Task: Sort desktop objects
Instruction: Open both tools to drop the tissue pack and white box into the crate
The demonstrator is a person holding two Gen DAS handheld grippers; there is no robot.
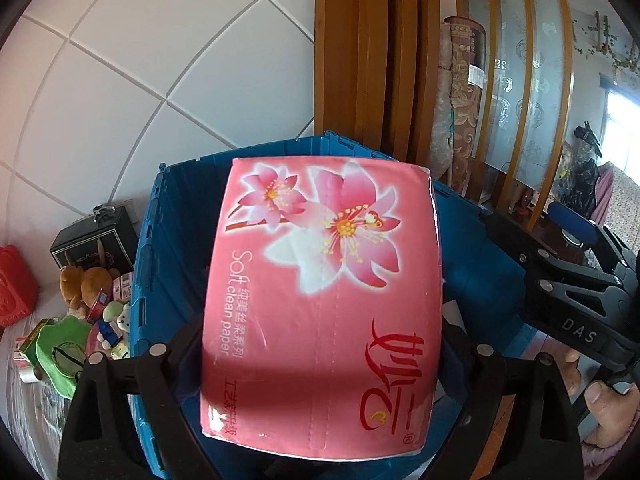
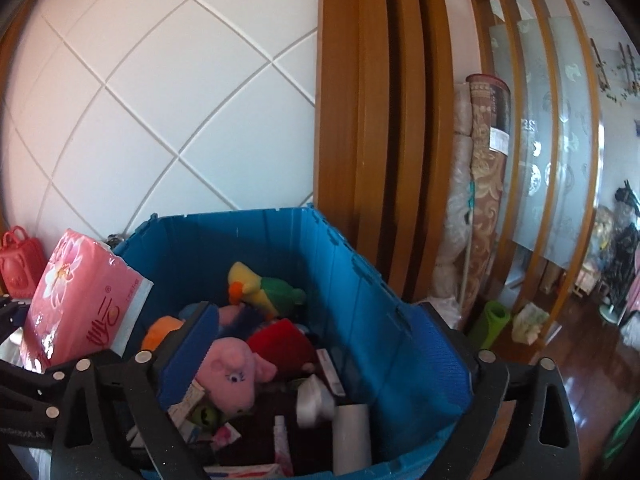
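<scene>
While held: the pink tissue pack (image 1: 320,300) sits clamped in the left gripper (image 1: 320,364).
Place: over the blue crate (image 1: 176,216), long axis toward 12 o'clock.
Right gripper (image 2: 316,360): jaws spread wide, nothing between, at the pack's 3 o'clock.

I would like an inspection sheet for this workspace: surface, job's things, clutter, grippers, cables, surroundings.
Surface: cloth-covered table, left of the crate.
Job's things: pink tissue pack over the blue crate; crate already holds a pink plush pig, a green and yellow plush bird, a white roll and small packets.
Clutter: brown teddy, green cloth, black box, red bag remain on the table.
Grippers: left gripper shut on the tissue pack; right gripper open, empty, over the crate.
Cables: nothing seen.
Surroundings: white tiled wall, wooden frame, rolled carpets, wooden floor.
</scene>
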